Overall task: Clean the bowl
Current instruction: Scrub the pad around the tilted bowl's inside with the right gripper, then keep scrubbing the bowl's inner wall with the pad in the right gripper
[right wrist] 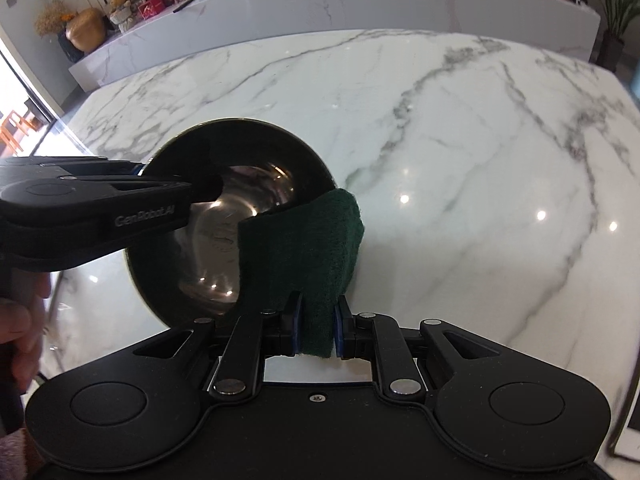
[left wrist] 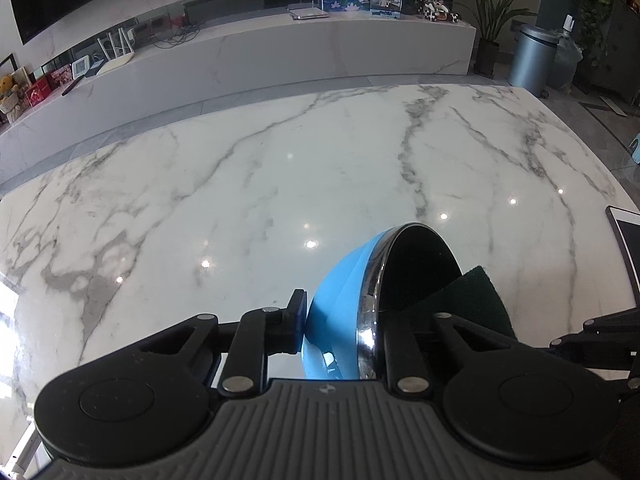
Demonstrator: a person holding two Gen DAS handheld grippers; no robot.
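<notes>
We grip the tilted bowl's (left wrist: 340,300) wall in our left gripper (left wrist: 340,332) while our right gripper (right wrist: 316,330) clamps the green scouring pad (right wrist: 304,248) against its rim.

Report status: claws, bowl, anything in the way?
Left claw clamped on bowl rim, bowl tilted. Right claw gripping green scouring pad at bowl mouth. Nothing in the way.
</notes>
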